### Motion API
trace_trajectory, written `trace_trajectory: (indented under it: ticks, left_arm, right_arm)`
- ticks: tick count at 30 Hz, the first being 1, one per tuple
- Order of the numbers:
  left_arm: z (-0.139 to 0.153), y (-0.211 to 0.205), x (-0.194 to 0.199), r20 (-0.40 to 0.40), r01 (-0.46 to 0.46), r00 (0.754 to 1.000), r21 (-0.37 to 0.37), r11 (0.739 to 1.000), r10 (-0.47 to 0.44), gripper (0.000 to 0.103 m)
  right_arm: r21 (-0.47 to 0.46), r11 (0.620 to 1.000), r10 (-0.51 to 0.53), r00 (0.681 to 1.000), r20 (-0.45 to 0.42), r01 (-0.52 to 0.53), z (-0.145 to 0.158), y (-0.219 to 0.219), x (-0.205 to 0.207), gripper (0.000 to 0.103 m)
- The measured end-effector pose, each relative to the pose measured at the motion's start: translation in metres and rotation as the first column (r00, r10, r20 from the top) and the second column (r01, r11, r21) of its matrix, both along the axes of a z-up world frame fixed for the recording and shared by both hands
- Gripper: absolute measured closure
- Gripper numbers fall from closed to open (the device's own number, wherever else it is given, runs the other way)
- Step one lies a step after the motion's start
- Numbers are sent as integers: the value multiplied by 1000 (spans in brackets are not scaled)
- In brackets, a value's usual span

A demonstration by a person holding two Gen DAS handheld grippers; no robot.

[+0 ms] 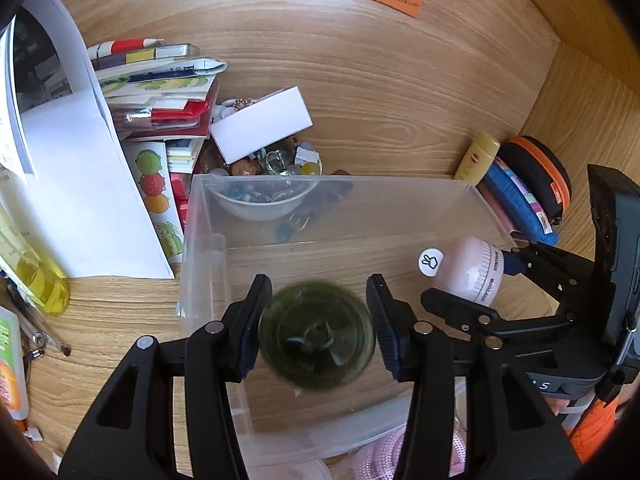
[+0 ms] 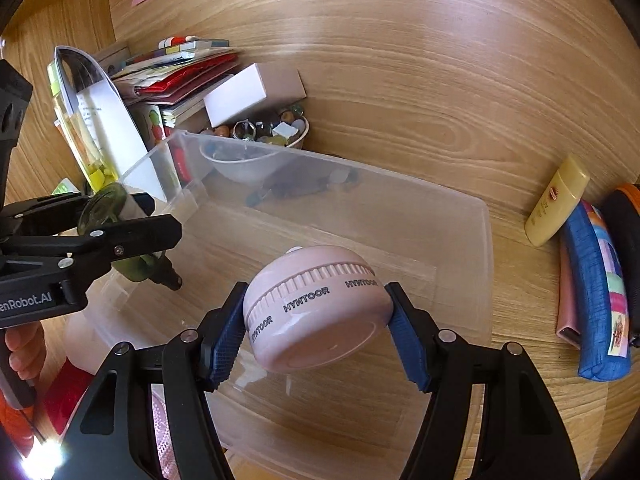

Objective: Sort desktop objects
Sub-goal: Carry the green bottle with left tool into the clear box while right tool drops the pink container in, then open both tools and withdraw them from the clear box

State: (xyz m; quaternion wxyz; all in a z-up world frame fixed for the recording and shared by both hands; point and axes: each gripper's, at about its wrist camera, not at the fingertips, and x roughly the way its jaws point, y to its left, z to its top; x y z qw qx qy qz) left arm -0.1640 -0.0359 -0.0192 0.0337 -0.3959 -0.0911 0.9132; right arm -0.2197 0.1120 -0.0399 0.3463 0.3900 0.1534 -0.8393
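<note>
Left gripper (image 1: 318, 326) we clamped on green bottle (image 1: 316, 338); right gripper (image 2: 318, 328) gripped pink HYNTOOR device (image 2: 316, 306), both held over clear bin (image 2: 460, 216).

Left gripper (image 1: 318, 326): fingers spread, pads not clearly pressing anything.
Right gripper (image 2: 318, 322): pads clamped on both sides.
Hand (image 2: 24, 354): wrapped around the left handle.
</note>
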Motion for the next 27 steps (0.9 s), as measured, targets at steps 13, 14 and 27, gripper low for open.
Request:
trace_trajectory:
  ticks: [13, 14, 27]
  left_arm:
    - [14, 2, 12, -77, -18, 997, -44, 999, 14, 35]
    - [16, 1, 13, -84, -20, 996, -47, 999, 16, 34]
    - [42, -19, 52, -159, -101, 983, -59, 993, 91, 14]
  right_arm:
    - [-12, 999, -31, 997, -66, 30, 9, 2, 4, 22]
    - [-17, 999, -36, 997, -74, 35, 10, 2, 5, 22]
    - [-89, 987, -151, 972, -183, 136, 52, 32, 20, 20]
